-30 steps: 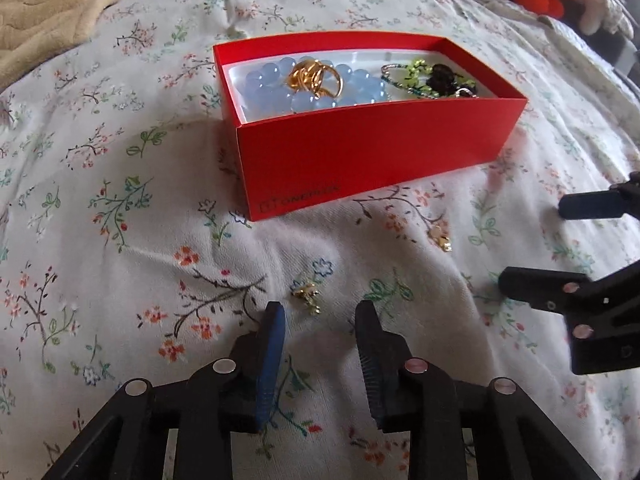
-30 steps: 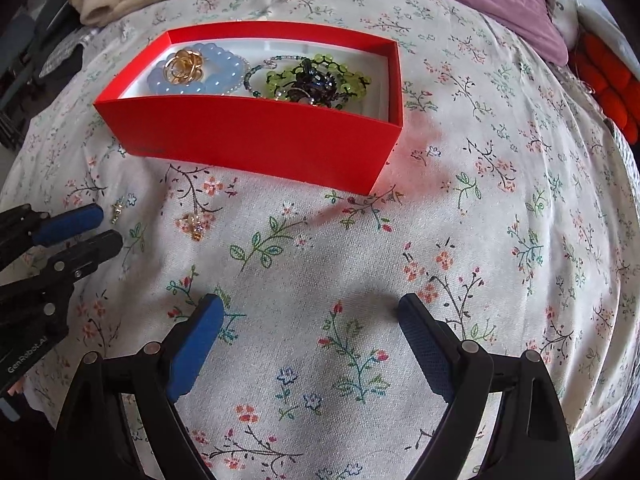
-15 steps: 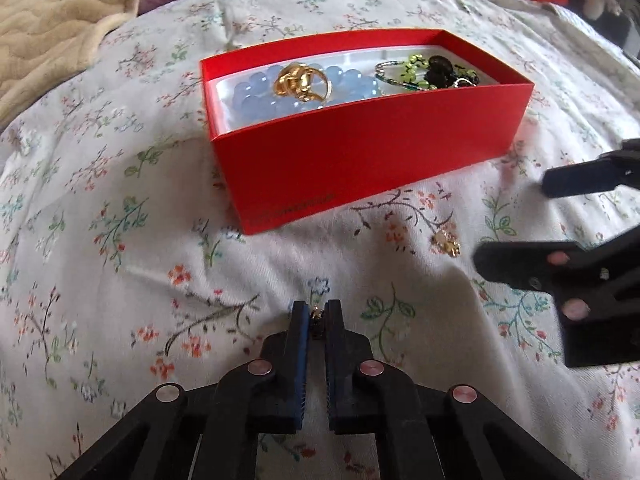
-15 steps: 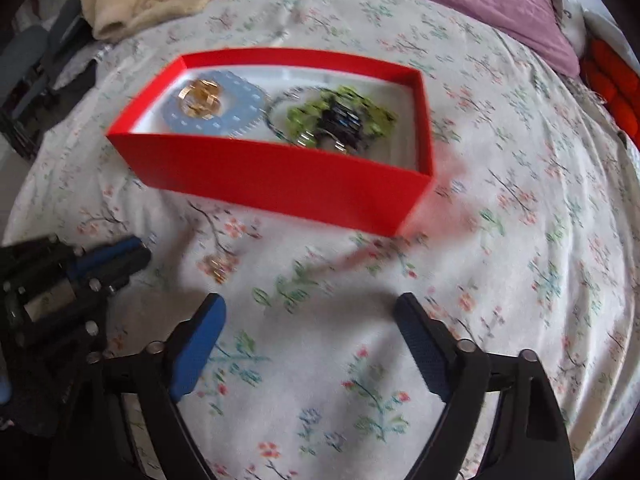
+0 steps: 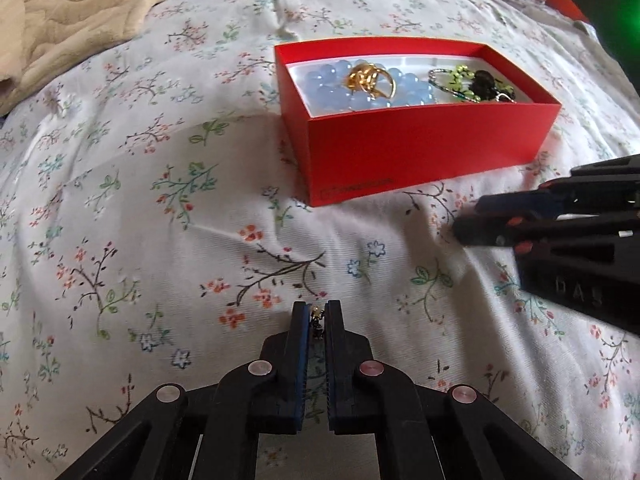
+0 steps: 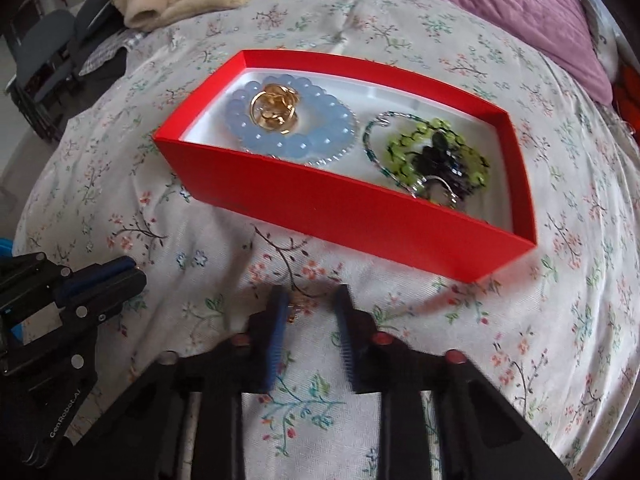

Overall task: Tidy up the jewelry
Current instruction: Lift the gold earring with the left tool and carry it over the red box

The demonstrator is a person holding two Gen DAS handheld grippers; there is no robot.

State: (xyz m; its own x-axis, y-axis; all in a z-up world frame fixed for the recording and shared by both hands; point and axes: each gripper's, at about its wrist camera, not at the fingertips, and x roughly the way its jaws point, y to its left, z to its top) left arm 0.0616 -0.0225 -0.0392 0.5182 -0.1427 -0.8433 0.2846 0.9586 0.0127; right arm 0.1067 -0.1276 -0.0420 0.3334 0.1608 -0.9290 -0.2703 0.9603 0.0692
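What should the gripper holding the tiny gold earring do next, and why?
Probably lift and carry it over to the open red cardboard box. The left hand-held gripper is already shut on the small gold earring, just above the floral bedsheet, and the blue bead bracelet and other jewelry already lie in that box.

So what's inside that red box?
The red box holds a pale blue bead bracelet with a gold ring lying on it, plus a tangle of green and black beads. The near wall hides part of its white floor.
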